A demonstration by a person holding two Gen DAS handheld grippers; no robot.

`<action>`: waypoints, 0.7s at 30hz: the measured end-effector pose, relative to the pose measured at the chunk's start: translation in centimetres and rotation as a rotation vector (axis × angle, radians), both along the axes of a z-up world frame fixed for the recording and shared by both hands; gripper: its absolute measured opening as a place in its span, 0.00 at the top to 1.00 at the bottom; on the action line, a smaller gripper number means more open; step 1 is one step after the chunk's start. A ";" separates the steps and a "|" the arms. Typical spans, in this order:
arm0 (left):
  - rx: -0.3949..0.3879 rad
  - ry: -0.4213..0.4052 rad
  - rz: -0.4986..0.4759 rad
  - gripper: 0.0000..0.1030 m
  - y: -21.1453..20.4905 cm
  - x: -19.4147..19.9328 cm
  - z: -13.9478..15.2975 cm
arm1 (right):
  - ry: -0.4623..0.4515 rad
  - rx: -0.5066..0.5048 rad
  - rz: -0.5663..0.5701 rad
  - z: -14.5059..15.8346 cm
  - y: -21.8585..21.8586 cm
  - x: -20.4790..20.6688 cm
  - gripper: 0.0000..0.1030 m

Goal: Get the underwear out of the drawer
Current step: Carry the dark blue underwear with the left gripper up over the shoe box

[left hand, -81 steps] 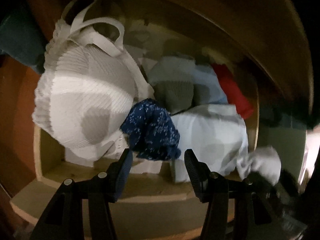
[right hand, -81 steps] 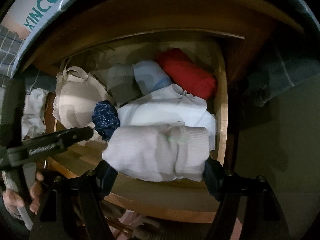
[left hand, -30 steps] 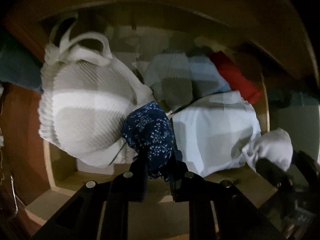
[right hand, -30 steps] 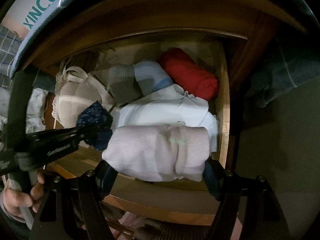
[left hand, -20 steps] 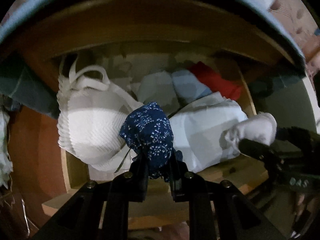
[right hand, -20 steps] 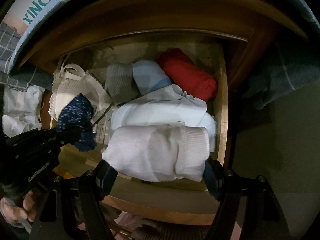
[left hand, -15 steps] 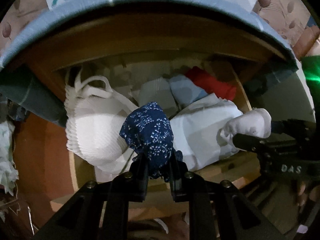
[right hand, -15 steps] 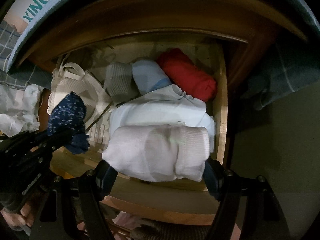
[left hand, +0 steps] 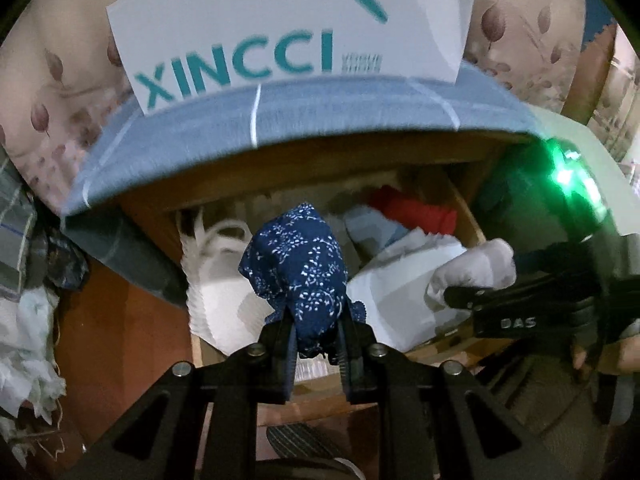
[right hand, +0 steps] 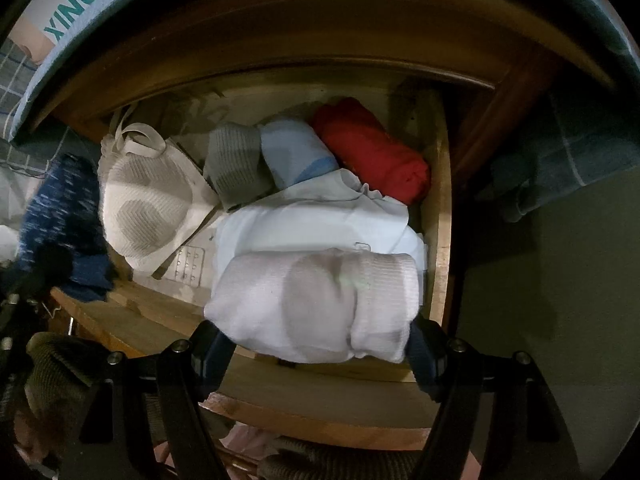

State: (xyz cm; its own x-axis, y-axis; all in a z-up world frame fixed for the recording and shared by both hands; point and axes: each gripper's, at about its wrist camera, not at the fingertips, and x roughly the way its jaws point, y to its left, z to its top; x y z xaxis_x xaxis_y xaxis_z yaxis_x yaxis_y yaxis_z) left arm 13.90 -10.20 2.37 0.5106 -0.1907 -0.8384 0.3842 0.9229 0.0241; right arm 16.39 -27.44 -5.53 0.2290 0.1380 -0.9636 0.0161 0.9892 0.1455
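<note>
Left wrist view: item one, a small bundle of navy underwear [left hand: 298, 264] with a fine white sprig print, soft and bunched into a rounded knot, its lower end pinched between the two fingers of my left gripper [left hand: 316, 344], which are clamped tight on the cloth. It hangs in the air above and in front of the open drawer [left hand: 466, 216], clear of the other garments, so I judge this piece as good as out and only needing to be set down somewhere outside. Item two, a rolled white piece [right hand: 316, 304], ribbed at one end and thick and springy-looking; the fingers of my right gripper [right hand: 320, 340] are set wide, one against each end of it, at the drawer's front edge [right hand: 320, 392], and it looks gripped rather than merely straddled. Whether it has left the pile beneath I cannot tell. Remaining in the drawer: a white ribbed bra [right hand: 152, 200] at the left, a grey roll [right hand: 236, 168], a pale blue roll [right hand: 296, 152], a red roll [right hand: 372, 152], and a flat white garment [right hand: 312, 220] under my right load. Above, a blue-checked cloth [left hand: 280, 112] and a white XINCCI box [left hand: 280, 24].
</note>
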 end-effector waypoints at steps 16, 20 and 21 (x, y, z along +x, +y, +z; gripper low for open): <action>-0.131 -0.164 -0.033 0.84 2.6 0.5 12.0 | 0.002 0.001 -0.002 0.0 0.0 0.1 0.31; -0.159 -0.239 -0.012 0.84 3.6 1.7 16.1 | 0.001 0.005 -0.002 0.0 -0.1 0.1 0.31; -0.157 -0.257 -0.009 0.84 3.7 2.1 16.9 | 0.000 0.006 -0.002 0.0 -0.1 0.1 0.31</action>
